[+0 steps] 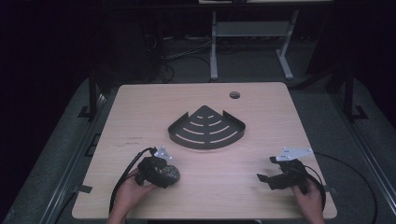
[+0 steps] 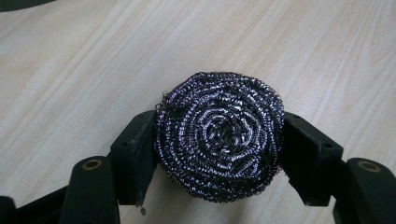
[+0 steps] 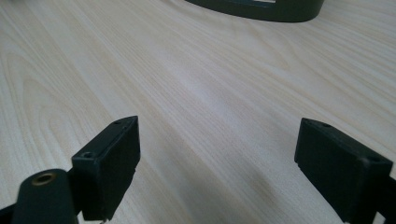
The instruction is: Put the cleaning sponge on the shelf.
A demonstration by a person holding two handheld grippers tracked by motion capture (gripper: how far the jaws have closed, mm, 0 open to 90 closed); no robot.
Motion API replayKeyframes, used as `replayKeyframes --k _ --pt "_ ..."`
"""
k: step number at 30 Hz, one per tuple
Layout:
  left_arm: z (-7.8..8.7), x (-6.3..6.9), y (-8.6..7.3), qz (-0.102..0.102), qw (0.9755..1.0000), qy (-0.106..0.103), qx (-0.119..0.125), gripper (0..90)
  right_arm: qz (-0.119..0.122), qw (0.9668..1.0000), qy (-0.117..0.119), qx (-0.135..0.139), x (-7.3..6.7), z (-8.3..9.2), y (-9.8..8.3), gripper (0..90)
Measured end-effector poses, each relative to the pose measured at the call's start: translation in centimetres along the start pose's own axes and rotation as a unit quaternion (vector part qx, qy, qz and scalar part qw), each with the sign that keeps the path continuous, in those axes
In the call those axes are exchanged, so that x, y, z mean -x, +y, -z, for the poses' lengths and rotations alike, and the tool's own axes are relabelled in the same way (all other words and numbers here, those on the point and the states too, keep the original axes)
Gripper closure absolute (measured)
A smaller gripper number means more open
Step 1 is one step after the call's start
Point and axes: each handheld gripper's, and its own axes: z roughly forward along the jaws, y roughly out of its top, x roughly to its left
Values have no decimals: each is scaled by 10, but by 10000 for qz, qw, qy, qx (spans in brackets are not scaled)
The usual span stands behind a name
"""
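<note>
From the high view, I have the left gripper (image 1: 161, 171) low at the near left of the pale wooden counter (image 1: 261, 186), its jaws around a dark round steel-wool scouring pad (image 1: 171, 173). The black slotted quarter-round corner shelf (image 1: 206, 127) lies mid-counter, well apart from both hands and open side up, so I judge it a likely place for the pad. My right gripper (image 1: 267, 178) waits at the near right, clear of everything.

In the left gripper view, the jaws pinch the scouring pad (image 2: 220, 135) on opposite sides, coil face up, the grip across its widest part to keep it from slipping.

In the right gripper view, the jaws stand spread over bare counter (image 3: 196, 93), holding nothing, with the shelf's rim (image 3: 261, 10) at the far edge.
</note>
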Motion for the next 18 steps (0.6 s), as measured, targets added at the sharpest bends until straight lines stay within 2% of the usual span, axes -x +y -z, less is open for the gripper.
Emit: replayKeyframes --k 4,10,18 --pt "3 -1 0 48 10000 23 71 337 17 10000 3 -3 0 -1 0 138" --pt "10 -2 4 14 9999 82 126 339 -6 10000 12 -15 -1 -1 1 138" --pt "14 -3 14 -38 9998 55 197 341 14 10000 13 -18 -1 -2 1 139"
